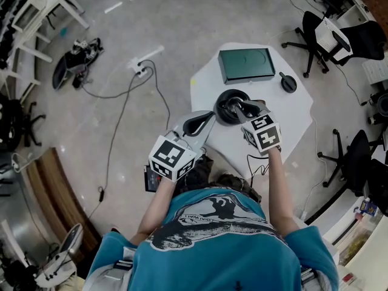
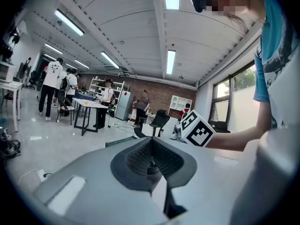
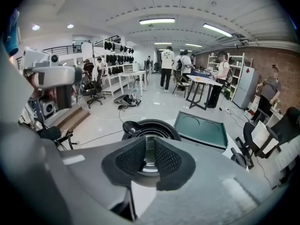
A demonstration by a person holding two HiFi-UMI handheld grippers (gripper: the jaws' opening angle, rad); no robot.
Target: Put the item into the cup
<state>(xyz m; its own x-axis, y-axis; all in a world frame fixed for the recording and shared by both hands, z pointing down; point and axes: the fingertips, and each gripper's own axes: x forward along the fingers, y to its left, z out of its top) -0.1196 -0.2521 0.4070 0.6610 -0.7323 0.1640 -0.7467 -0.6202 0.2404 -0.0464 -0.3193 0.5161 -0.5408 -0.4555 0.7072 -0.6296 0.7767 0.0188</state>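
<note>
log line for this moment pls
left tongs shut, empty, over table edge | right tongs slightly open, empty, over black bowl | small black item on table beside green tray

From my feed this looks like an open-plan lab or workshop: a brick wall (image 3: 281, 55), ceiling strip lights (image 2: 170, 62), and a pale polished floor (image 1: 151, 17) with cables (image 1: 118, 96) and a power strip (image 1: 142, 70) trailing across it. Office chairs (image 1: 327, 35), trestle tables (image 3: 206, 90) and people (image 3: 167, 64) standing in groups fill the room.
</note>
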